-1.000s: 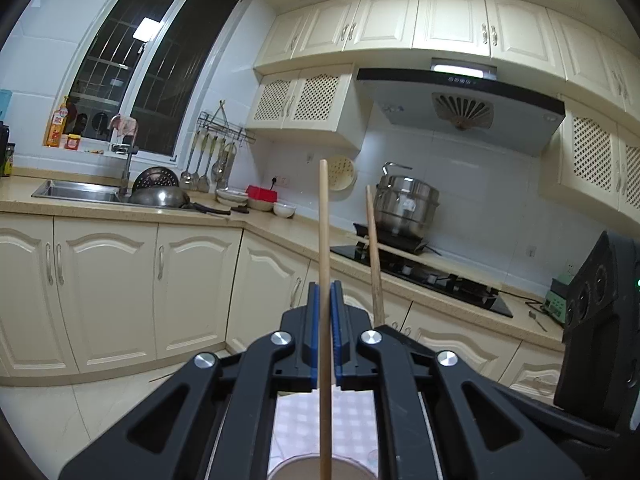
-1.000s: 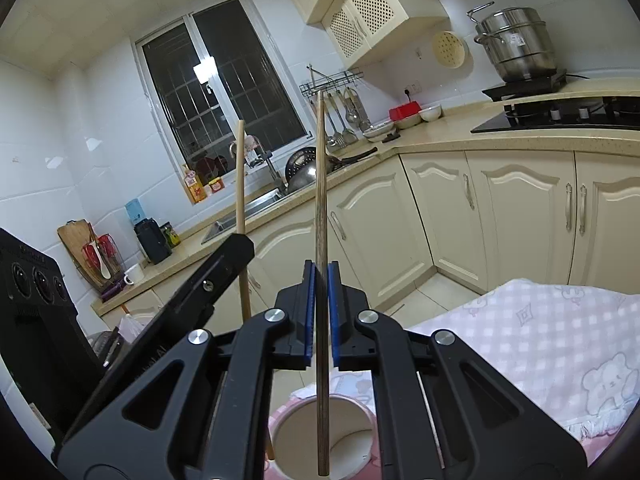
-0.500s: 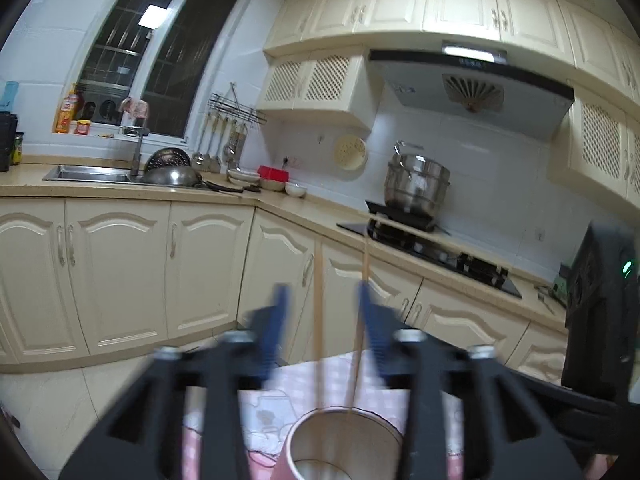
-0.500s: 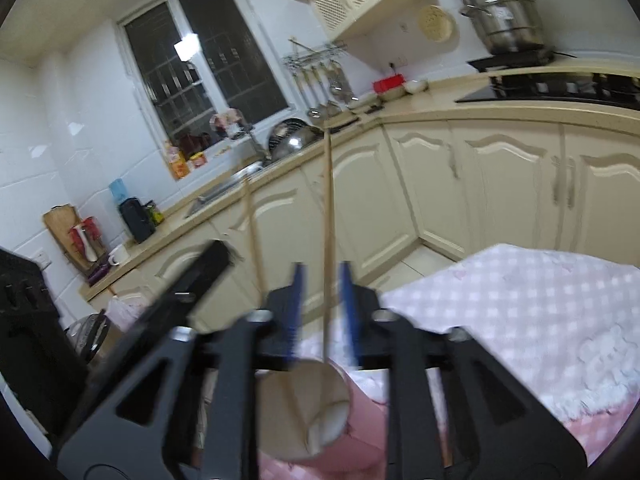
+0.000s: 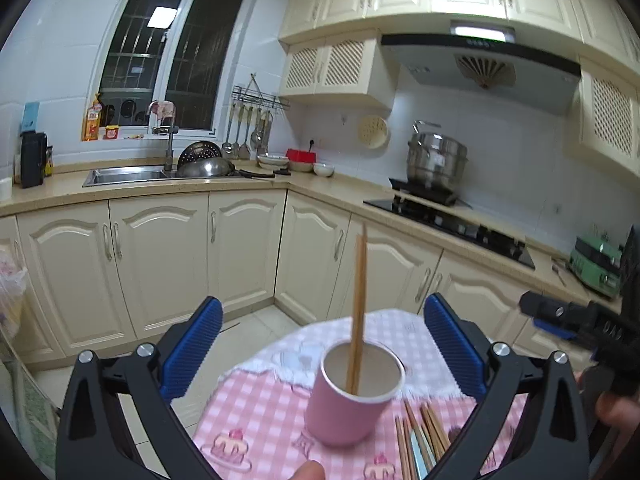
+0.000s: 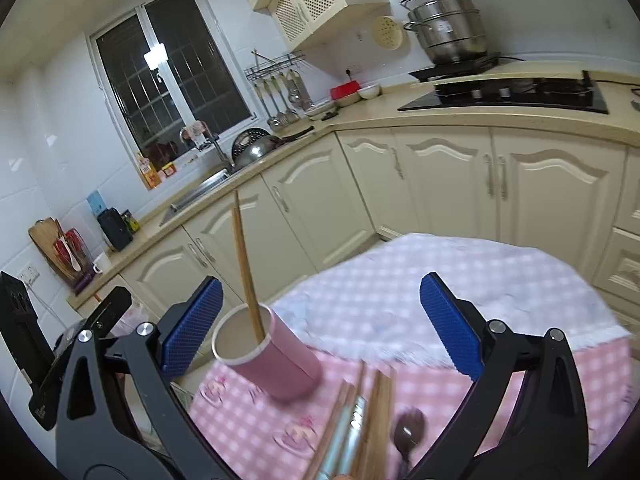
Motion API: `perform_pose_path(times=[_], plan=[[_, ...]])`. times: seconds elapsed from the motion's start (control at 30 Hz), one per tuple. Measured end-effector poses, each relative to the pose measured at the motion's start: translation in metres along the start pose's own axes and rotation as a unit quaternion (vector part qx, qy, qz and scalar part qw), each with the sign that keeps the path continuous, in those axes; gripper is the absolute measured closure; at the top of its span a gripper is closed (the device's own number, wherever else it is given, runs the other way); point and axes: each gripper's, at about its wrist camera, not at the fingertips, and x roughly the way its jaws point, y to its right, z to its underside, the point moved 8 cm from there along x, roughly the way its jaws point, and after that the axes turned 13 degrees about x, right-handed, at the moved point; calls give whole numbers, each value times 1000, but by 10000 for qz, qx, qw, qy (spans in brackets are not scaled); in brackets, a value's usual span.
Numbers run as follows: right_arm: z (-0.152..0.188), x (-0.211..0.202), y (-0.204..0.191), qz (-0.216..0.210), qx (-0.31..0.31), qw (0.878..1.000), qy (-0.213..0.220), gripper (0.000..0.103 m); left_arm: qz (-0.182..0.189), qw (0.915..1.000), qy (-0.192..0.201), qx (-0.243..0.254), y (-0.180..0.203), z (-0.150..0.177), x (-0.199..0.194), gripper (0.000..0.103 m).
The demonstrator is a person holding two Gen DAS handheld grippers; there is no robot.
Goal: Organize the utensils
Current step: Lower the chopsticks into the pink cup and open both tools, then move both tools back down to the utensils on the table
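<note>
A pink cup (image 5: 352, 396) stands on the pink checked tablecloth (image 5: 256, 412); it also shows in the right wrist view (image 6: 272, 356). Two wooden chopsticks (image 5: 359, 312) stand in it, also visible in the right wrist view (image 6: 246, 268). My left gripper (image 5: 324, 348) is open and empty, with the cup between and beyond its jaws. My right gripper (image 6: 320, 324) is open and empty, above the table to the right of the cup. More chopsticks (image 6: 372, 412), a pale blue utensil (image 6: 348, 428) and a dark spoon (image 6: 410, 432) lie near the cup.
The table is round, and its white lace edge (image 6: 460, 288) faces cream kitchen cabinets (image 5: 160, 260). Behind are a sink (image 5: 124, 176) and a hob (image 5: 448, 220) with a steel pot (image 5: 436, 160). The right gripper's body (image 5: 580, 324) shows at the right of the left wrist view.
Both grippers opened and let go of their chopsticks, which now stand in the pink cup. Both grippers pulled back, showing the table.
</note>
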Motion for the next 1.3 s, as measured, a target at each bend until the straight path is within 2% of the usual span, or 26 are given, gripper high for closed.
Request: perform_pose_path(times=[0.2,0.4,0.53,0.63,0.87,1.17,1.3], plan=[[13,-35,24,437,-179,9986,-250,6,104,9990,-282,322,24,6,-14,5],[39,-48,50,870,-266,9943,-547,6,198,9960,-629,604,44,31,-20,5],[60,-49,69,1066,-201,9913,-741,6,264,9918,-1022,726,53,55,-15,5],[72,-49,82,1176,-141,9892,-869,6,339,9863,-1353,881,61,78,-9,5],[94,-41,96,1367,-179,9834,-1177,6,524,9667,-2176,1242,79,129,13,5],[118,-31,106,1520,-303,9760,-1528,6,657,9451,-2826,1505,97,168,39,5],[122,-27,108,1614,-376,9728,-1620,6,657,9397,-2986,1536,99,176,47,5]])
